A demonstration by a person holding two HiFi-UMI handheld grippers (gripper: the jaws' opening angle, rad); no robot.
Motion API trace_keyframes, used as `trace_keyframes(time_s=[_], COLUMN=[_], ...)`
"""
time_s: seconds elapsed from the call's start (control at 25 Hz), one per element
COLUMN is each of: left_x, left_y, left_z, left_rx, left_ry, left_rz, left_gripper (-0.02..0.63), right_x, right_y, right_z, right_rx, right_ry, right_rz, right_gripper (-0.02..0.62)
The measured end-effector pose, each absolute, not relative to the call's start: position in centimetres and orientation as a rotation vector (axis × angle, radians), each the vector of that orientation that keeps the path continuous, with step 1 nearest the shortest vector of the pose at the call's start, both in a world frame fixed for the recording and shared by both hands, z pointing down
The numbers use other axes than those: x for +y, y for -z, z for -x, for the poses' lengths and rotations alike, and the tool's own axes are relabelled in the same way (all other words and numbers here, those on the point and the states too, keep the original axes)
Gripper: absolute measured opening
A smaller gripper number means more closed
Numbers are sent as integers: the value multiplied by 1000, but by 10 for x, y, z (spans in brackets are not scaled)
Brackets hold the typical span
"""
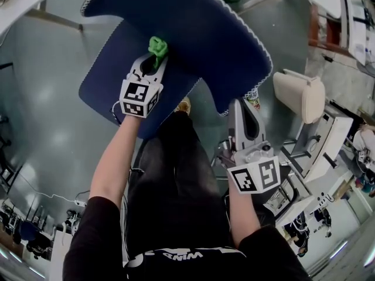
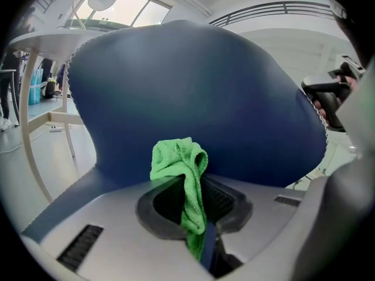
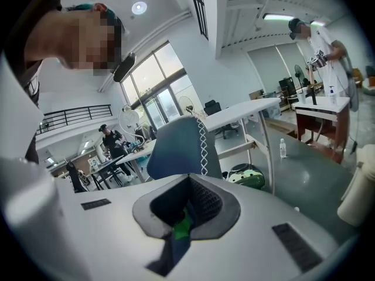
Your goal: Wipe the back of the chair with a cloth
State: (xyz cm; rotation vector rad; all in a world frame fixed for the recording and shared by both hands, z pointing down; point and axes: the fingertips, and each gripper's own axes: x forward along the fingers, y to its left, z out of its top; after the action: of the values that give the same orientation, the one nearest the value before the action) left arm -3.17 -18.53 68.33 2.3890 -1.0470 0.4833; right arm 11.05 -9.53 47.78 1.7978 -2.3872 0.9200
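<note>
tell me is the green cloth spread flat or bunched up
Bunched up: the green cloth is a crumpled wad pinched in the fingers of the left gripper, close to the blue chair back.

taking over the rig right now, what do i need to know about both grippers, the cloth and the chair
Left gripper: shut on the green cloth, which bunches out past its fingers.
Right gripper: fingers look together, with no cloth at their tips. It is off to the side of the chair back and apart from it.
Chair back: directly ahead of the left gripper. The cloth is at its lower middle, but contact isn't certain.
Done: the cloth is gripped and at the back. How much has been wiped can't be told.
Left: wipe across the back.
</note>
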Motion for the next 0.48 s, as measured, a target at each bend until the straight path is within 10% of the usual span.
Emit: trace_keyframes(time_s=[0.48], left_x=[-88], left_y=[-680], left_z=[-50], left_rx=[-610], left_ry=[-533], left_rz=[-2489], left_gripper=[58], right_x=[-86], right_y=[-475], right_z=[-111], right_rx=[-2396], right_ry=[-917], right_rz=[-1807], right_gripper=[-9])
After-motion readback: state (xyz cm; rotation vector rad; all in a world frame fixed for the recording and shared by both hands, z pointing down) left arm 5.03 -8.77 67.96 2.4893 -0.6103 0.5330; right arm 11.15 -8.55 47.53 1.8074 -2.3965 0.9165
